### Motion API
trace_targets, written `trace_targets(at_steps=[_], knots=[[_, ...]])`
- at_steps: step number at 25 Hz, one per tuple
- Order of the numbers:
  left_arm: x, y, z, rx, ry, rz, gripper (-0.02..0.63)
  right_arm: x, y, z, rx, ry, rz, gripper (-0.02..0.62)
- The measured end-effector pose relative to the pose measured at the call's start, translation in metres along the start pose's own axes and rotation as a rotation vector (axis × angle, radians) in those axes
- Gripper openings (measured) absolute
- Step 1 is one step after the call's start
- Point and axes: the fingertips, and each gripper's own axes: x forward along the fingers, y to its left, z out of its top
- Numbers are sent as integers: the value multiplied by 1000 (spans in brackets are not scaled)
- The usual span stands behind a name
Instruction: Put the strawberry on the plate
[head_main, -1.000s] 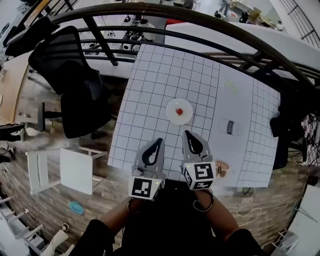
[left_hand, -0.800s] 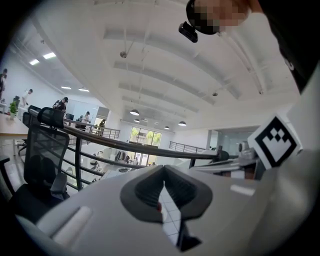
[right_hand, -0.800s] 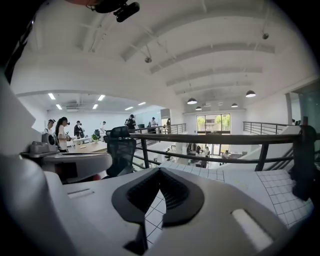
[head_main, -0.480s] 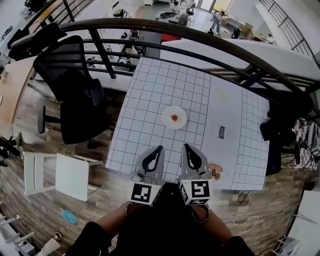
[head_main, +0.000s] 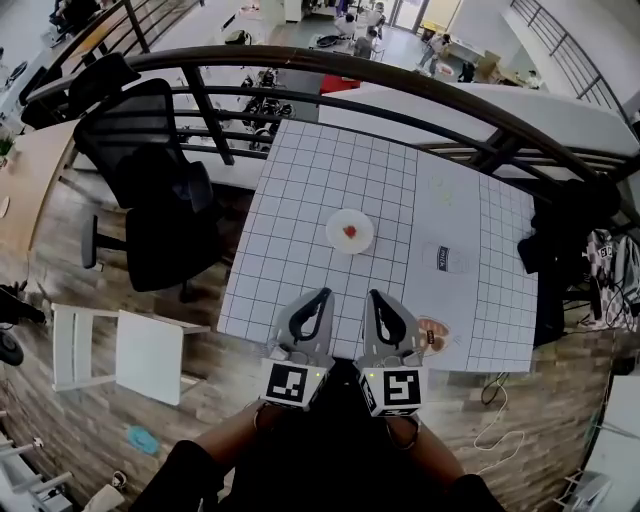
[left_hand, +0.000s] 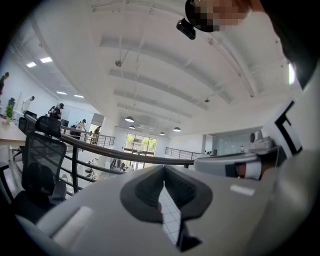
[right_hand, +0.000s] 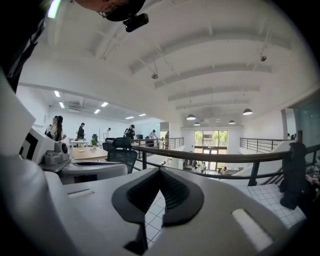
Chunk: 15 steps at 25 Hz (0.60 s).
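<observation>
**Strawberry already on the plate; both grippers held back, empty**

The small red strawberry (head_main: 349, 231) is seen lying about the middle of the round white plate (head_main: 336, 224), which stands near the centre of the white gridded table (head_main: 295, 190). The placing step is judged complete. Both tools are held at the table's near edge, well apart from the plate. The left gripper (head_main: 321, 297) is clenched on nothing, its pads meeting at the tips. The right gripper (head_main: 374, 297) is likewise clamped together and empty.

No further grasp appears to be called for; only a clear withdrawal would be needed.

A pale sheet with printed pictures (head_main: 455, 215) is laid along the table's right side. A black office chair (head_main: 150, 180) stands to the left, and a dark curved railing (head_main: 400, 105) lies beyond. Nothing is found between grippers and plate.
</observation>
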Motion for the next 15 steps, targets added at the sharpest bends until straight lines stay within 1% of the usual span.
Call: trace_targets(at_steps=[3,7,10,15], knots=[[-8,-1,1,14,-5,-5,11,-9,8,8,-17,-21,-11,-3],[-20,-2,4,-3,-13,-9,11,-20,19,11,-30,-35,-21,-3],[-26,-6,2,3,-17,-29,11,-30,25,10,-29,-32,-30,-3],[-35,-6,3,1,-32,-45,11,-37,39,9,-41,-39,-20,-3]])
